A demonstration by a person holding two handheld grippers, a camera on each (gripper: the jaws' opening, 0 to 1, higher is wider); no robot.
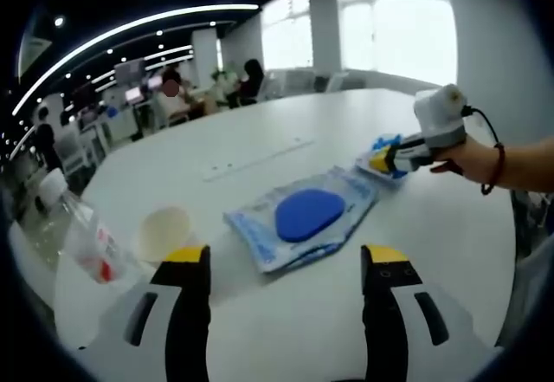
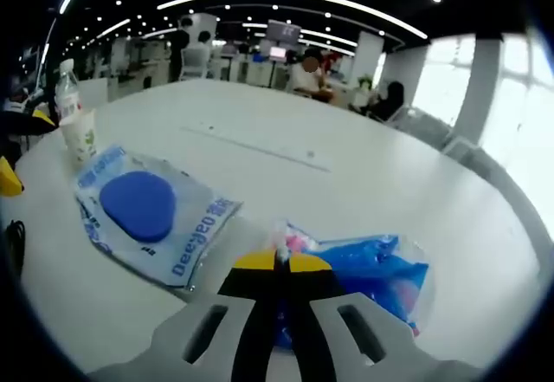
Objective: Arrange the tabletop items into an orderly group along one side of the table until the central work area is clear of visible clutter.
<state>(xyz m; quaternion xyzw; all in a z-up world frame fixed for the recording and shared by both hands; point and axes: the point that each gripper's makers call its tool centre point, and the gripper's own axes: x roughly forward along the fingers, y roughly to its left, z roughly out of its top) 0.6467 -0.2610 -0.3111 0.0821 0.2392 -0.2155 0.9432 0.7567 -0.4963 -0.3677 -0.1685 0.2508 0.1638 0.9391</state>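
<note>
A flat white-and-blue packet (image 1: 303, 217) with a big blue oval on it lies mid-table, just beyond my open left gripper (image 1: 286, 261), whose jaws stand wide apart with nothing between them. Farther right a small blue plastic bag (image 1: 379, 152) rests on the table. A hand holds my right gripper (image 1: 391, 158) at the edge of that bag. In the right gripper view the right gripper (image 2: 279, 261) has its jaws pressed together on the near edge of the blue plastic bag (image 2: 372, 278). The packet (image 2: 143, 209) lies to its left.
A paper cup (image 1: 163, 233) and a clear plastic bottle (image 1: 91, 243) stand by the table's left edge; cup (image 2: 80, 135) and bottle (image 2: 67, 87) appear far left in the right gripper view. The white table (image 1: 260, 131) has a seam strip. People sit at desks behind.
</note>
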